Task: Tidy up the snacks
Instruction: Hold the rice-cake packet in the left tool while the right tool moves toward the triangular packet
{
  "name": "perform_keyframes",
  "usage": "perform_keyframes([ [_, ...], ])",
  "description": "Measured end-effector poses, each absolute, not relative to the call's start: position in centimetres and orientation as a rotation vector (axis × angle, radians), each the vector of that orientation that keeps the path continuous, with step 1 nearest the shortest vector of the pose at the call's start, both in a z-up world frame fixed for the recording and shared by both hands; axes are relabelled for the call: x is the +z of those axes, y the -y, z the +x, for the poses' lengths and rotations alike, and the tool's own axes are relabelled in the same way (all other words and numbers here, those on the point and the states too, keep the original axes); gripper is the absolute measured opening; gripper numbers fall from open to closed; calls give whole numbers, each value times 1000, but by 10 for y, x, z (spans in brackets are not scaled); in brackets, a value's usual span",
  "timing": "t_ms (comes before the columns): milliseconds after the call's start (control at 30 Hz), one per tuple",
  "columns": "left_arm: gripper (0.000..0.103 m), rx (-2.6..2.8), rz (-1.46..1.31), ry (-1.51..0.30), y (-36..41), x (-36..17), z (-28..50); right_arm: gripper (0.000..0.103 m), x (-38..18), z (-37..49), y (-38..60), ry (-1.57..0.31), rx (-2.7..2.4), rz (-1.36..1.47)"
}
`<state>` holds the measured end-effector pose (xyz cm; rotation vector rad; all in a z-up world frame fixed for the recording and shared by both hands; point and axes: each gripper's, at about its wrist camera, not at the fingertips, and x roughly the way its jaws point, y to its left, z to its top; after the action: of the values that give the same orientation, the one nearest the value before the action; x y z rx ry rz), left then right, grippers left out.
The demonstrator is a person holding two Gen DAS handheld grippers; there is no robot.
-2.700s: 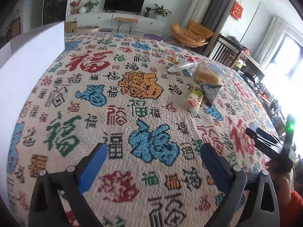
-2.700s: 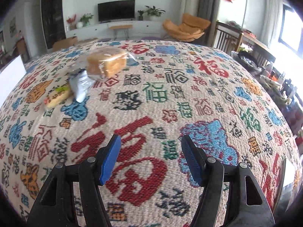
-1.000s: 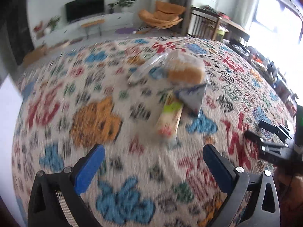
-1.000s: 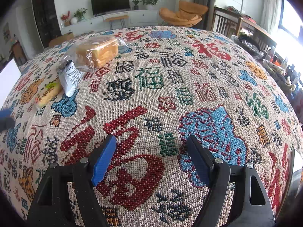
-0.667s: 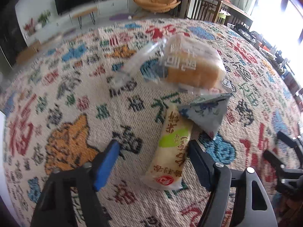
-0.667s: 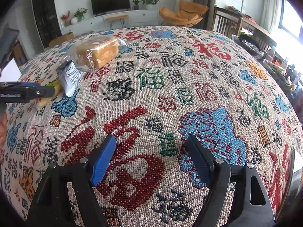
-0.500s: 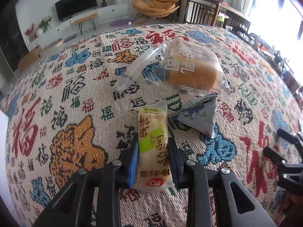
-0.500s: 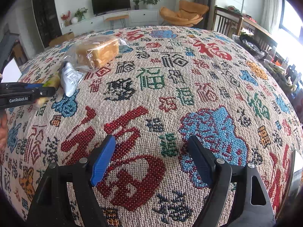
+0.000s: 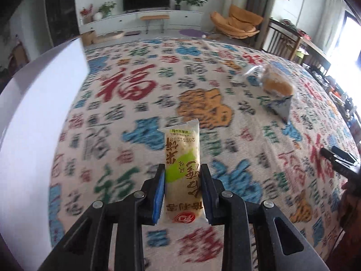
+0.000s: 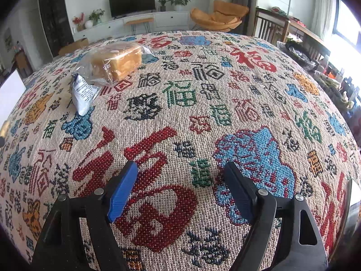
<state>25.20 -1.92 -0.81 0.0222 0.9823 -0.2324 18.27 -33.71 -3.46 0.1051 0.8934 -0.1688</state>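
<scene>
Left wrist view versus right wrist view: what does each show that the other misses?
Only the left wrist view shows the left gripper shut on the yellow-green rice cracker packet, lifted off the cloth, and the white box beside it. Only the right wrist view shows the right gripper open and empty. Both show the bagged bread loaf, the grey-white sachet touching it, and the patterned tablecloth.

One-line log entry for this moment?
left gripper: shut on rice cracker pack | right gripper: open, idle | bread bag: on tablecloth
</scene>
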Motion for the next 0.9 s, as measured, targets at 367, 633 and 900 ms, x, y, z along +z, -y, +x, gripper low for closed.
perform_keyframes([
  [367, 88, -70, 29, -929, -10, -50, 244, 82, -35, 183, 337, -893, -168, 105],
  [633, 103, -48, 22, -951, -9, -54, 251, 82, -35, 182, 337, -893, -169, 105],
  [900, 103, -46, 21, -950, -9, -54, 251, 82, -35, 183, 337, -893, -169, 105],
])
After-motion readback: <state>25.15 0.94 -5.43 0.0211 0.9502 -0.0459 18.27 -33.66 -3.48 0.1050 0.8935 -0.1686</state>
